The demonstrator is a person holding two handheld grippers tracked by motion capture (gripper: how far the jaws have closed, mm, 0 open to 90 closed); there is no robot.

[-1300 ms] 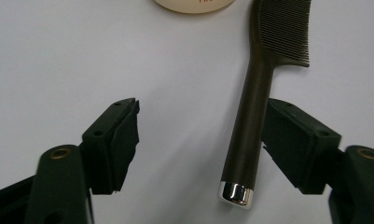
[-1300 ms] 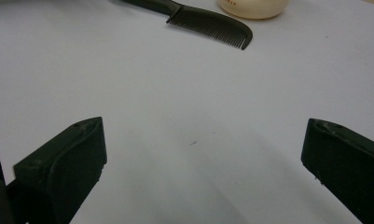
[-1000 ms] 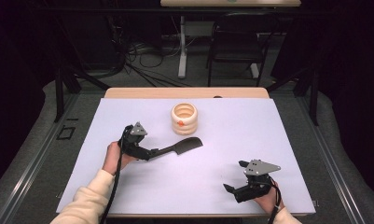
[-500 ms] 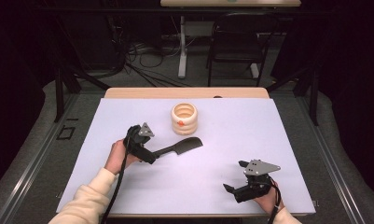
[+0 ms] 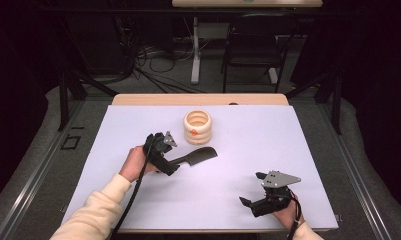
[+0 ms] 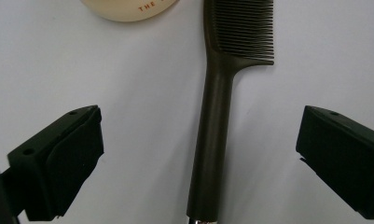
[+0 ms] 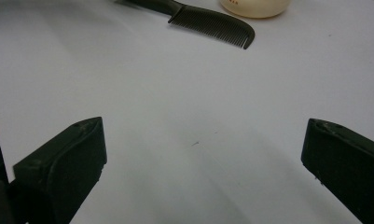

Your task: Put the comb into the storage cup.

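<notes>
A cream ribbed jar stands upright on the white surface, toward twelve o'clock from its middle. Beyond the far edge, at about one o'clock, a dark chair stands on the floor; cables lie at eleven o'clock.

Between the left gripper's matt black pads lies a dark, smooth plastic comb. Beyond them stands a glossy cream container. The table cover looks matt white.
</notes>
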